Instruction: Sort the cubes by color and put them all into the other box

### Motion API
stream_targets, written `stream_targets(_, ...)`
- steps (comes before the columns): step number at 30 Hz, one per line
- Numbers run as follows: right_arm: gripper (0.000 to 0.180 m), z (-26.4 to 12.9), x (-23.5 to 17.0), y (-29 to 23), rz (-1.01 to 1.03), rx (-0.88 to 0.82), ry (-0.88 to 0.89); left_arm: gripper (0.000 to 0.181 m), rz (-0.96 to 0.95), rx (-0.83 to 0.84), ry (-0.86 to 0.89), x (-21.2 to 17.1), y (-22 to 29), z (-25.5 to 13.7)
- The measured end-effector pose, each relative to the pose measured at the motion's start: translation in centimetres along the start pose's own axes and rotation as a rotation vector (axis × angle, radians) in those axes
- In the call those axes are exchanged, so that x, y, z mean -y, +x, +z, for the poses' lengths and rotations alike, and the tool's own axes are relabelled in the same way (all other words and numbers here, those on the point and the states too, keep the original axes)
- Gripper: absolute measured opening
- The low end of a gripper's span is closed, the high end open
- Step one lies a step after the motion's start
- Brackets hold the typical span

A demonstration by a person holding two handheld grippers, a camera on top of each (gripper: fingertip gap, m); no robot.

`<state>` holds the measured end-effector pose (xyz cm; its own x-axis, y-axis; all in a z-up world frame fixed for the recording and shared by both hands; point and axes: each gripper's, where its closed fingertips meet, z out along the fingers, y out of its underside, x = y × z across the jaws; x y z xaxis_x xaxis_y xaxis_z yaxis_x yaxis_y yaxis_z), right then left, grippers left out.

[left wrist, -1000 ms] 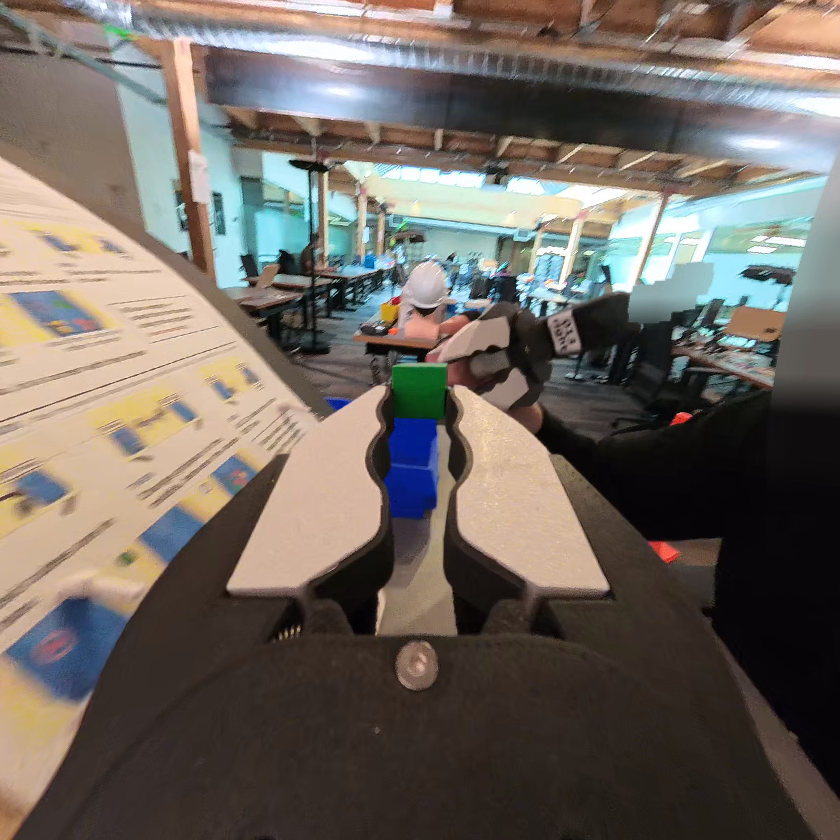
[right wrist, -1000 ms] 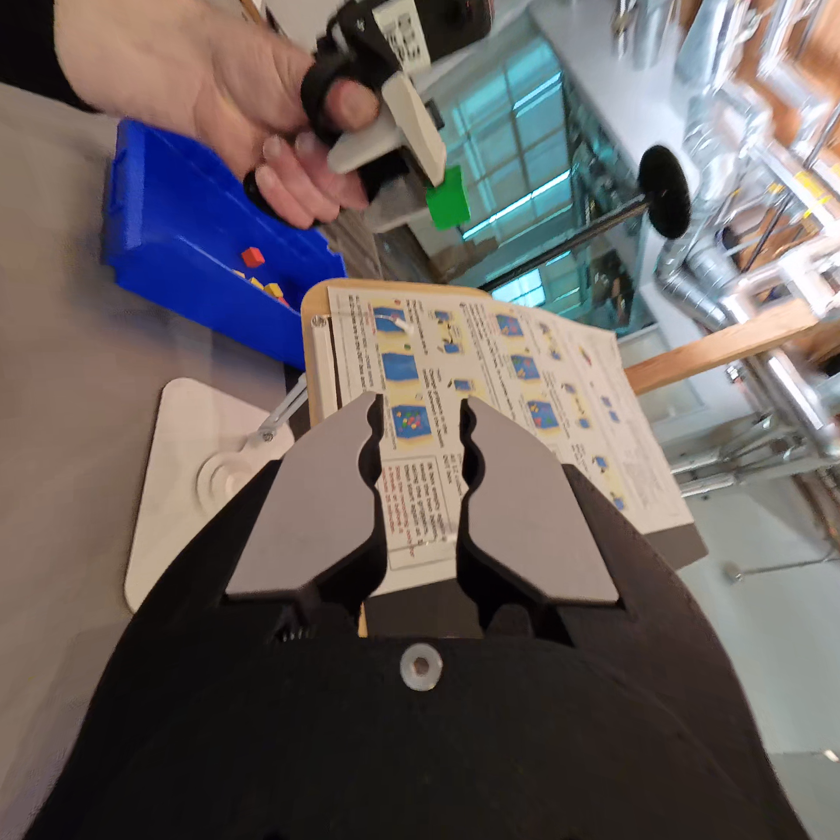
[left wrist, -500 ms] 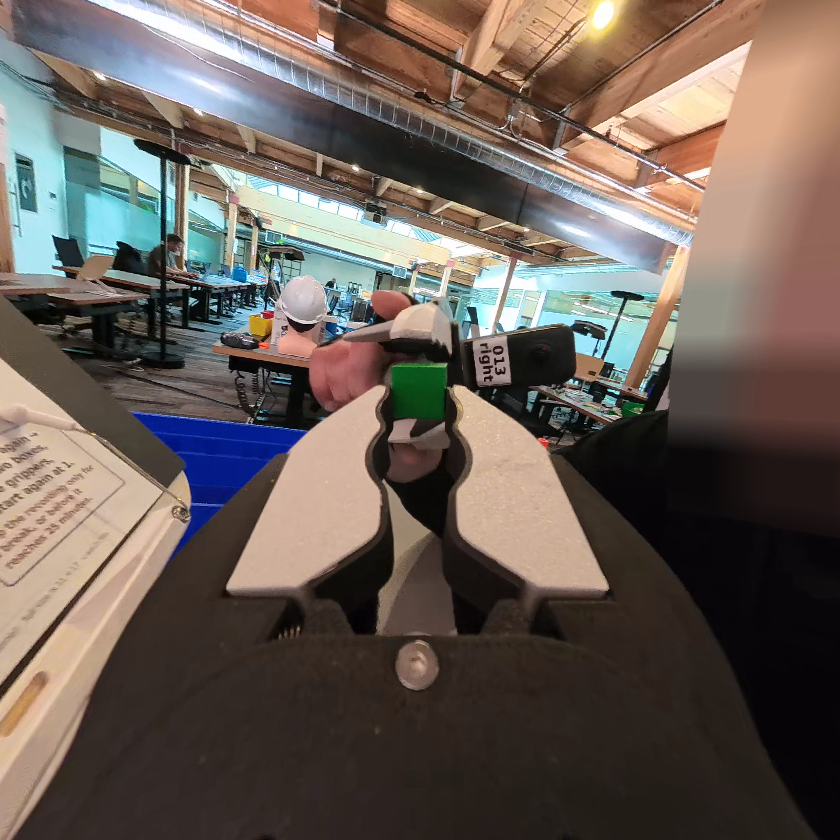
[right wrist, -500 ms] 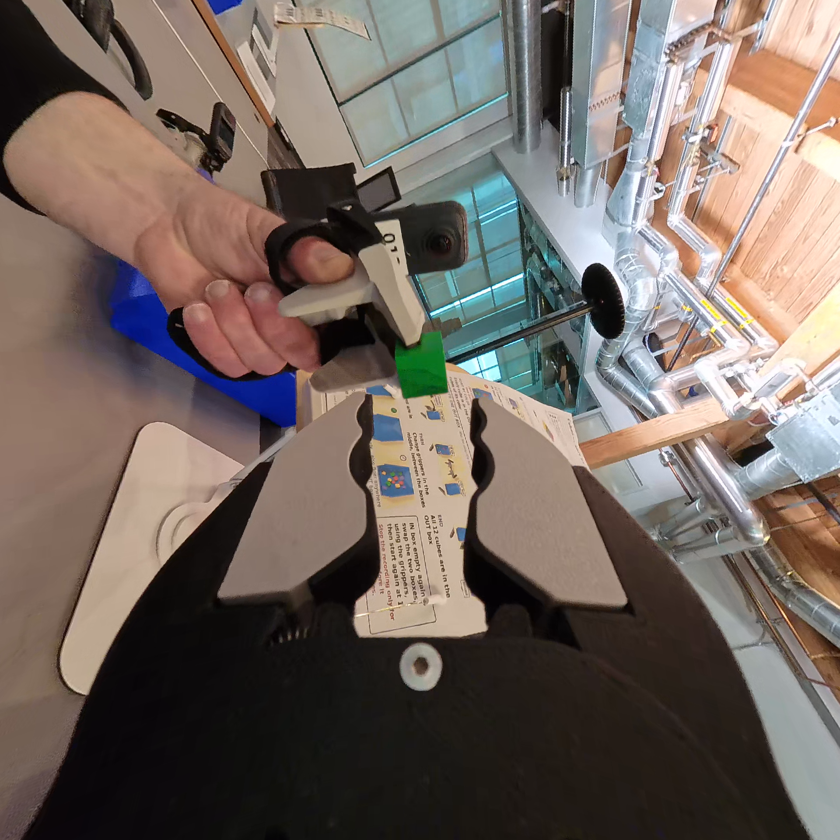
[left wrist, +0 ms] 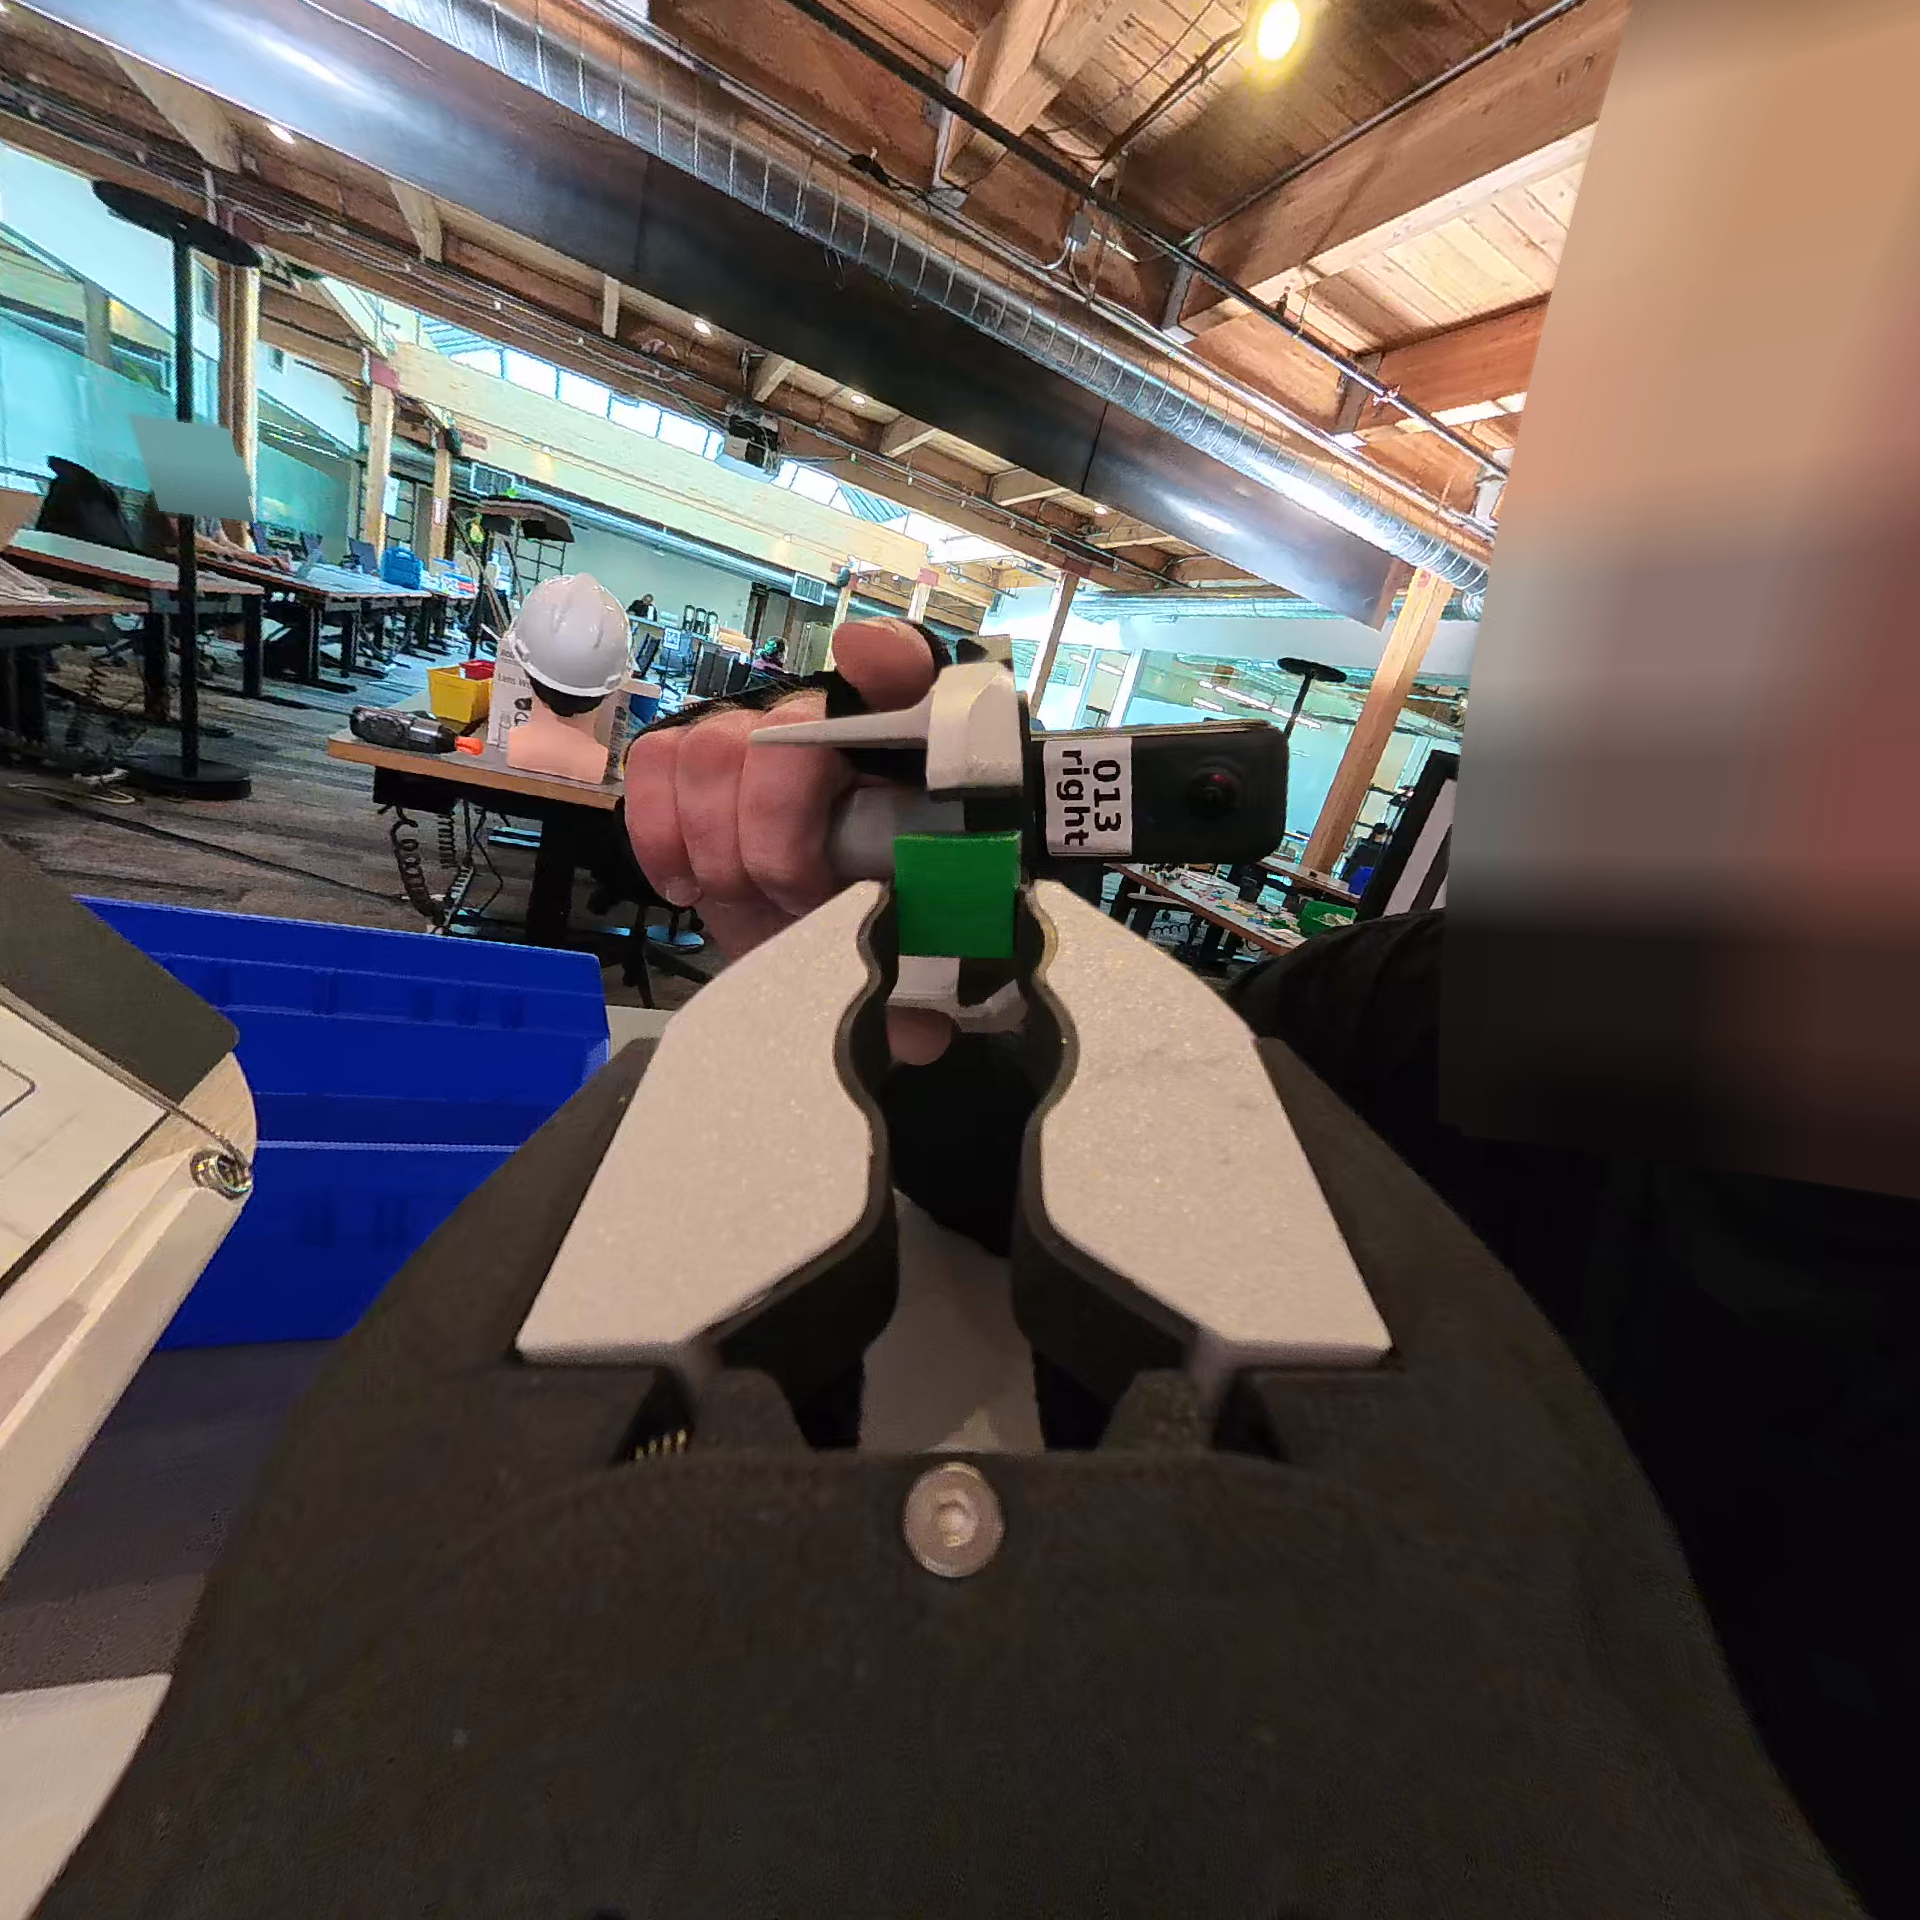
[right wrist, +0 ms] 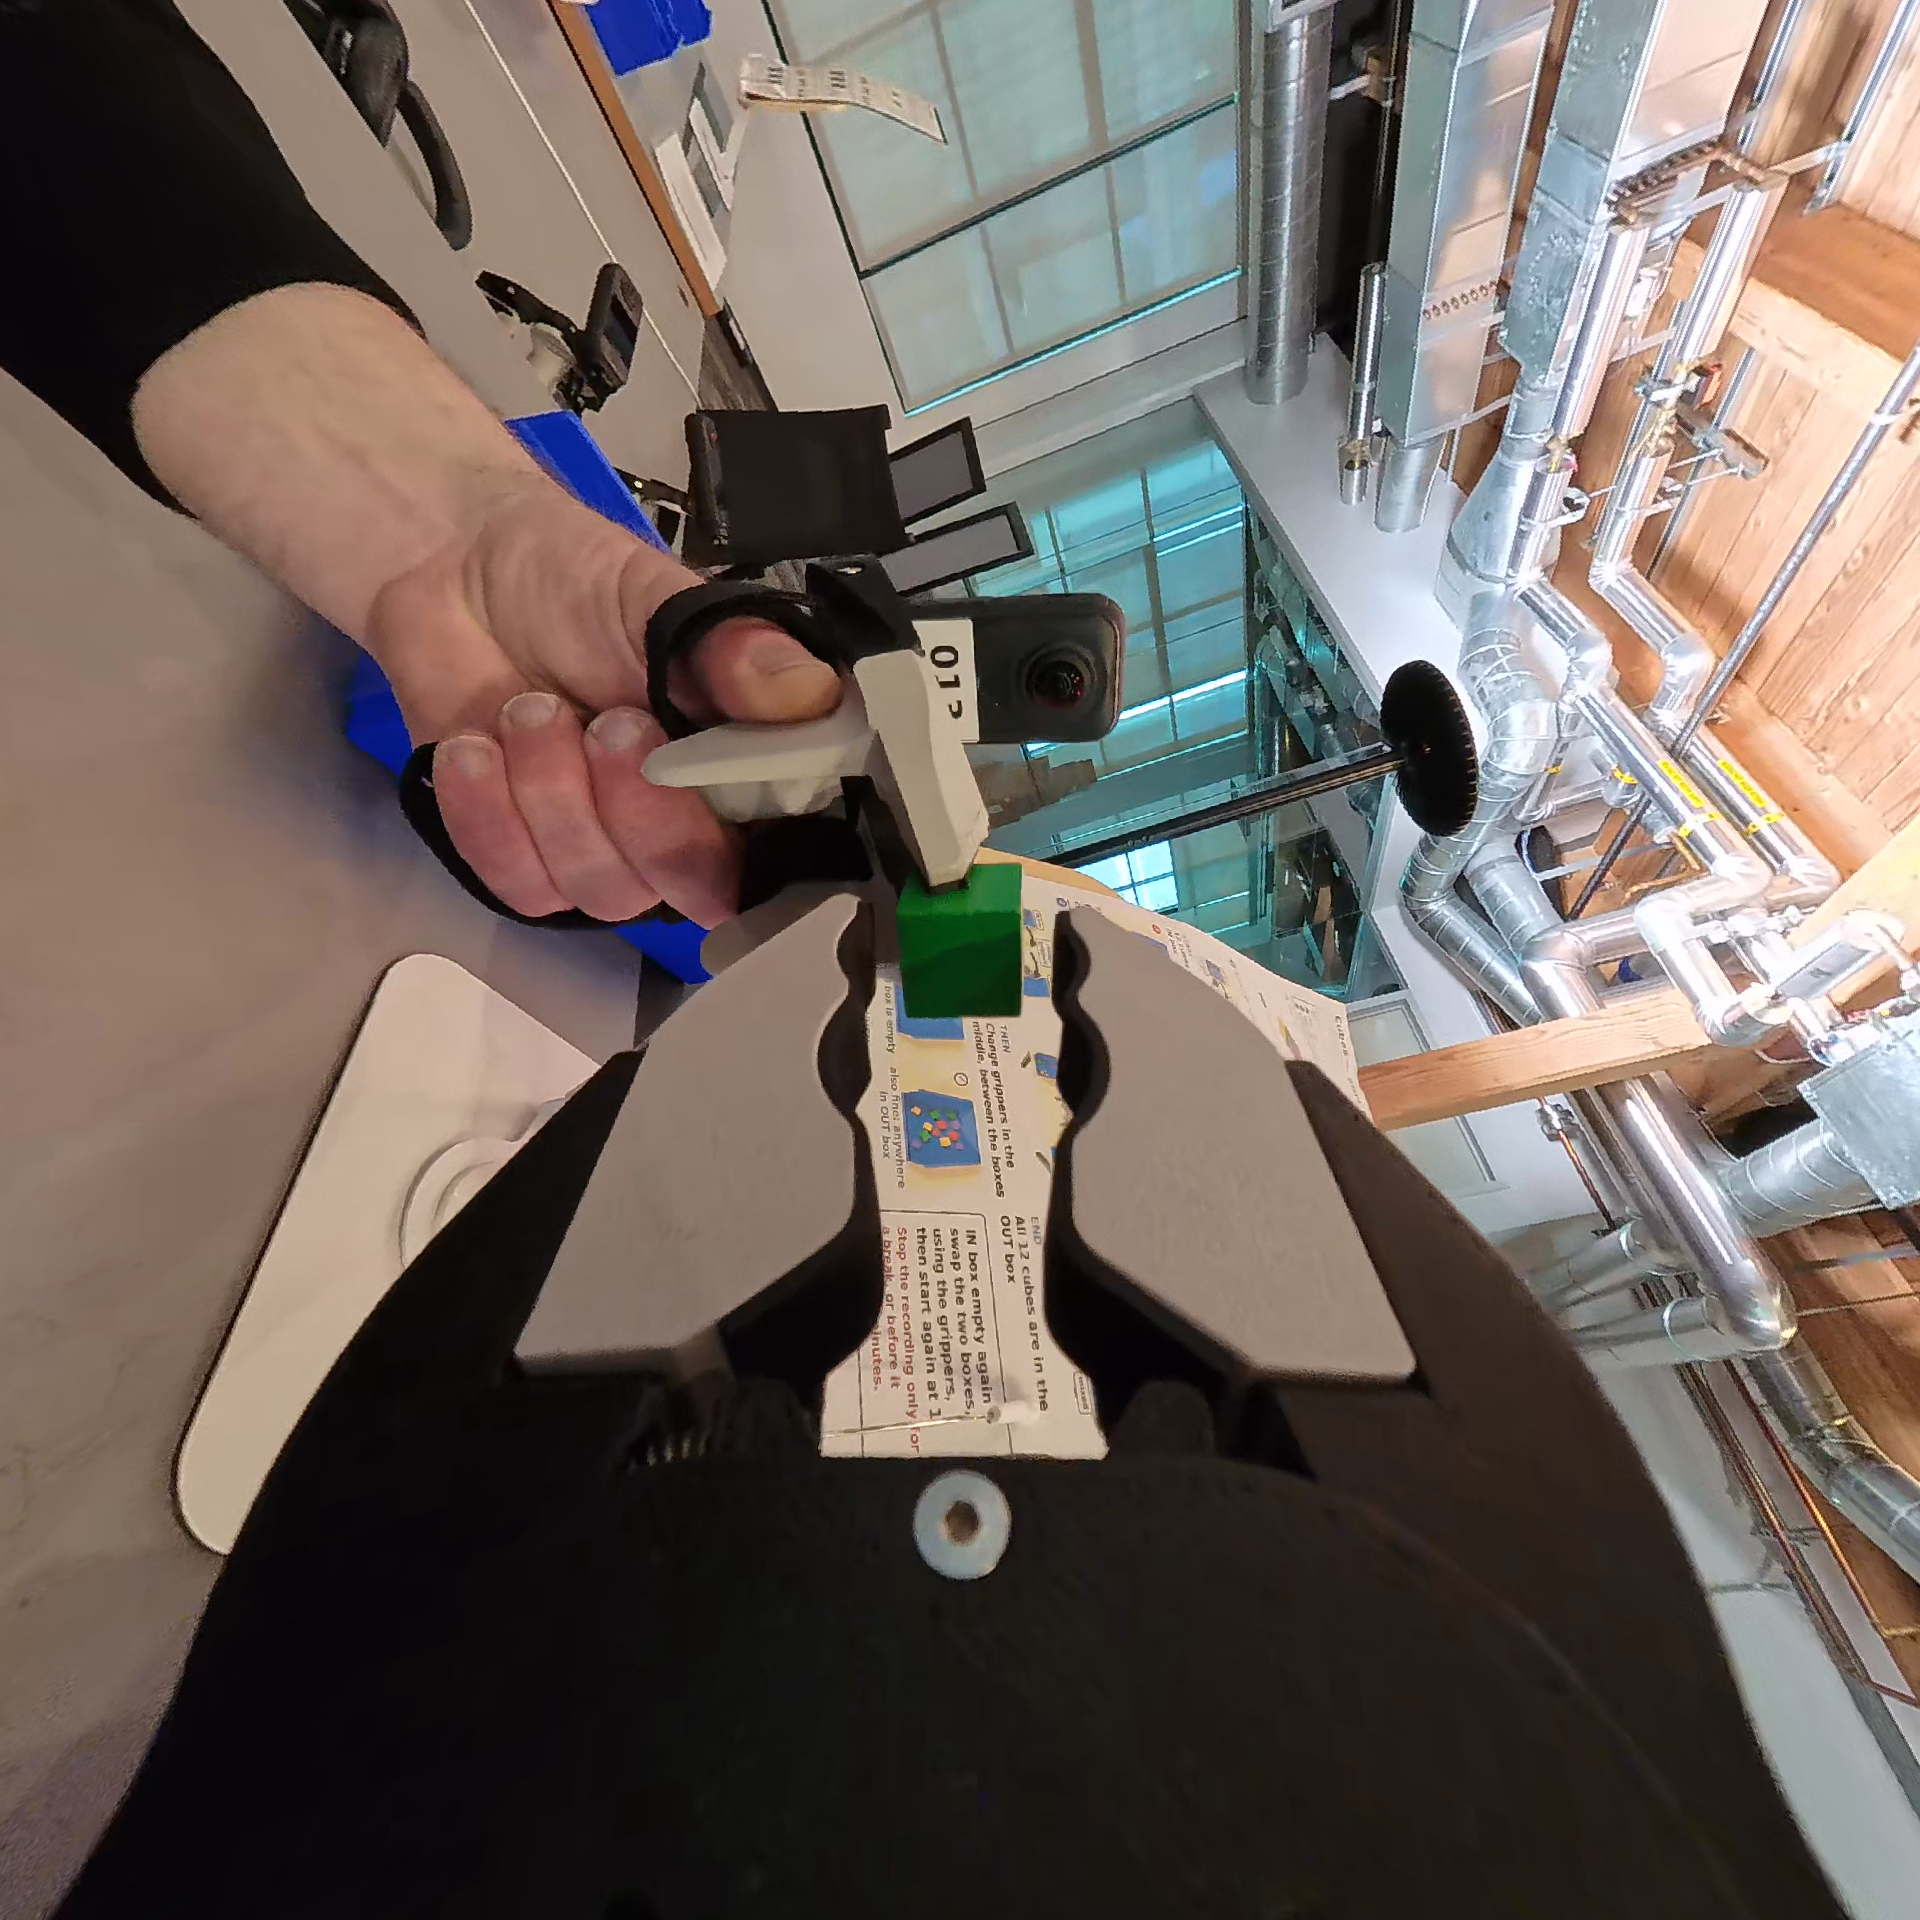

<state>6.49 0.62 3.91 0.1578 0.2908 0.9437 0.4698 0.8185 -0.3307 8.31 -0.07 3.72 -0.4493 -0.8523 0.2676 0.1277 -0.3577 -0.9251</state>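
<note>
A green cube (left wrist: 954,894) is clamped between the fingertips of my left gripper (left wrist: 954,906) and held up in the air above the table. My right gripper (right wrist: 961,920) is open, with the same green cube (right wrist: 961,956) between its fingertips and a small gap on each side. In the right wrist view a left finger (right wrist: 925,790) presses on the cube's far end. In the left wrist view a right finger (left wrist: 871,844) shows just above the cube. A blue box (left wrist: 395,1049) stands on the table behind; its inside is hidden.
An instruction sheet on a clipboard stand (right wrist: 956,1195) is under the grippers, on a white base plate (right wrist: 343,1174). The stand's edge (left wrist: 94,1164) is at the left. Part of the blue box (right wrist: 665,951) shows behind the hand (right wrist: 499,644). The person's dark sleeve (left wrist: 1558,1143) fills the right. Only a small space, under 4 cm, lies between the two pairs of fingers.
The two grippers have come together. The green cube, far off in the right wrist view a second ago, now sits between the open right fingers. The left gripper has kept its hold.
</note>
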Motion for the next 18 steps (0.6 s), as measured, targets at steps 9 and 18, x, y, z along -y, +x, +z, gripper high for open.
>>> stream_targets(9,0.023,-0.05,0.21,-0.20,-0.020,0.000,0.004,0.021,-0.023,-0.048,-0.006,-0.28,0.60,0.29)
stream_targets(18,0.022,-0.17,0.62,-0.28,-0.027,0.003,0.021,0.021,-0.038,-0.059,0.005,-0.29,0.43,0.13)
